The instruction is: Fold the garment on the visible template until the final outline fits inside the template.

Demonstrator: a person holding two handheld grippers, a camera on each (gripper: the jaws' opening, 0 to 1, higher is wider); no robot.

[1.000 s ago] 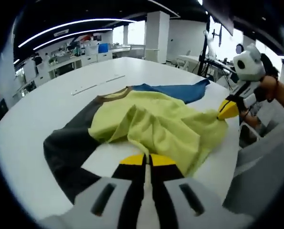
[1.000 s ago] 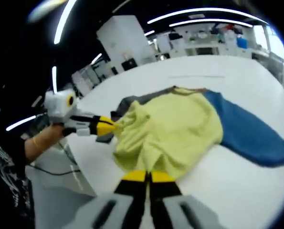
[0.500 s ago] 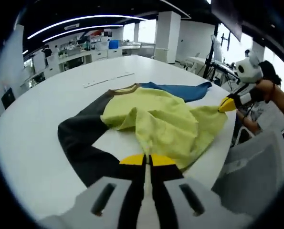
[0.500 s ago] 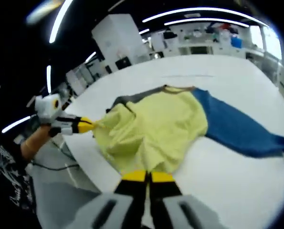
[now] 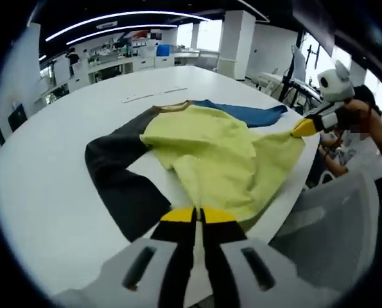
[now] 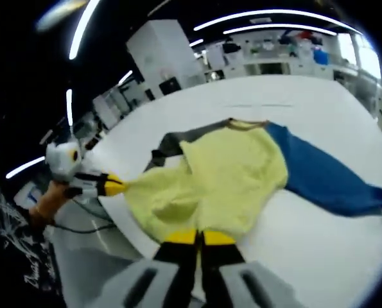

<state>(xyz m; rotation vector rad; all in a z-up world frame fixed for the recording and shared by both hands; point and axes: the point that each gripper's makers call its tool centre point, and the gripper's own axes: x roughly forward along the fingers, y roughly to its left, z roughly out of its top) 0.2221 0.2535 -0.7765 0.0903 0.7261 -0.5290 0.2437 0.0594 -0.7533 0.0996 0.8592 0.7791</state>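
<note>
White tabletop (image 5: 43, 192) carries the whole job, a broad round surface in an open lab, and on it lies the garment (image 5: 210, 154), a long-sleeved top with a yellow body, a dark grey sleeve (image 5: 123, 186) on one side and a blue sleeve (image 6: 325, 176) on the other, its brown collar pointing away from the person. No template outline can be made out under or around the cloth. Each set of tongs is closed on the yellow hem at the table's near edge: the left gripper (image 5: 197, 215) has its yellow-tipped jaws pressed together with fabric running into them, and the right gripper (image 6: 197, 237) likewise, each pinching a separate lower corner so the hem is stretched between them. This looks like the spreading step, before any fold is made. Next, I judge, the hem wants laying flat, then the sleeves need bringing in over the body.
</note>
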